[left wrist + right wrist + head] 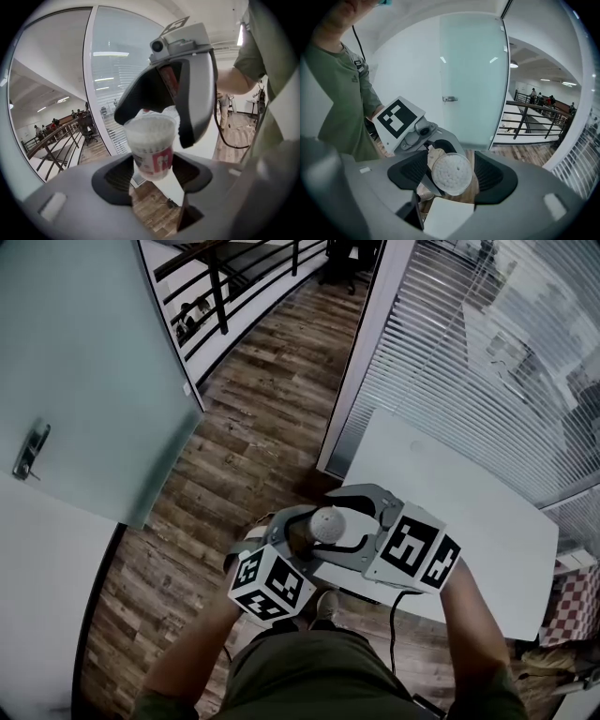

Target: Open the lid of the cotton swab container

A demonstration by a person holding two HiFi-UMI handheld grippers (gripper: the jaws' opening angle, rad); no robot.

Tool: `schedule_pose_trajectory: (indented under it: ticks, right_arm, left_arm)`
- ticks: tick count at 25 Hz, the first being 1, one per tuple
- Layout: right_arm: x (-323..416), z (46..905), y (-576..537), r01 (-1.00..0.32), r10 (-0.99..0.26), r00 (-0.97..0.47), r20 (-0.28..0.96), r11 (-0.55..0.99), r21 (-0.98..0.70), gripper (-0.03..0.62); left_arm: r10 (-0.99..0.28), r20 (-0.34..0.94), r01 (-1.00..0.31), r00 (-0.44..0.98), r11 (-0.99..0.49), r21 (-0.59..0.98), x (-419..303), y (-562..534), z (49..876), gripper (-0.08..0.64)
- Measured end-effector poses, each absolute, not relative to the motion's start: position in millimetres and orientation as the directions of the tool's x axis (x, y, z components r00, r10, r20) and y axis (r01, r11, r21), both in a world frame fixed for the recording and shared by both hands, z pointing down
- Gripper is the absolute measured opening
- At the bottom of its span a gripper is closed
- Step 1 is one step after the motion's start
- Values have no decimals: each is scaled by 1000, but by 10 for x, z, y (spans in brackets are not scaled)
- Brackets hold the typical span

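Wood-plank flooring [244, 427] and a white rectangular table [487, 521] beside slatted window blinds [469, 352] fill the head view. Over the table's near edge, the grey left gripper [298, 545] and grey right gripper [354, 519] meet around a small clear plastic cotton swab container [326, 523].

Left gripper view: its jaws clamp the container's red-and-white labelled base, holding it in the air.

Right gripper view: the jaws stand wide apart on either side of the round, swab-filled top, touching nothing.

No loose lid shows anywhere. Whether a clear lid still covers the top cannot be told, so the opening looks unfinished.
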State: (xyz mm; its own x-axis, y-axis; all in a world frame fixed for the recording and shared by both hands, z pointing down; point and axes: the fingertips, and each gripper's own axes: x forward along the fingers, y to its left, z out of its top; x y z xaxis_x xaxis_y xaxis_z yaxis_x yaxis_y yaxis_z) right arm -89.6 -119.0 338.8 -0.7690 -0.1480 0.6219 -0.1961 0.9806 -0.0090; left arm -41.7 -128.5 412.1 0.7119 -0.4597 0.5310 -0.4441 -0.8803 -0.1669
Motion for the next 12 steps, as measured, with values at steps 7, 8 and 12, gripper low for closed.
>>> schedule_pose_trajectory:
  ticks: [7,8,12]
  right_arm:
    - [-957,3425,-1151,-174,-132,-729,672,985,5,296]
    - [-972,3449,-1151,-171,-128,-719,683,985,5,296]
    - [-993,3577,-1152,-168,-104,-688,718,986,-18,296]
  left_arm:
    - [-450,547,-441,706,-883,-157,-419,-1234,4114,262]
    - [-450,547,-443,706,-883,-155,-432,-1236,4114,262]
    - [-448,546,-444,709,-884,-148,-450,-1232,4118,262]
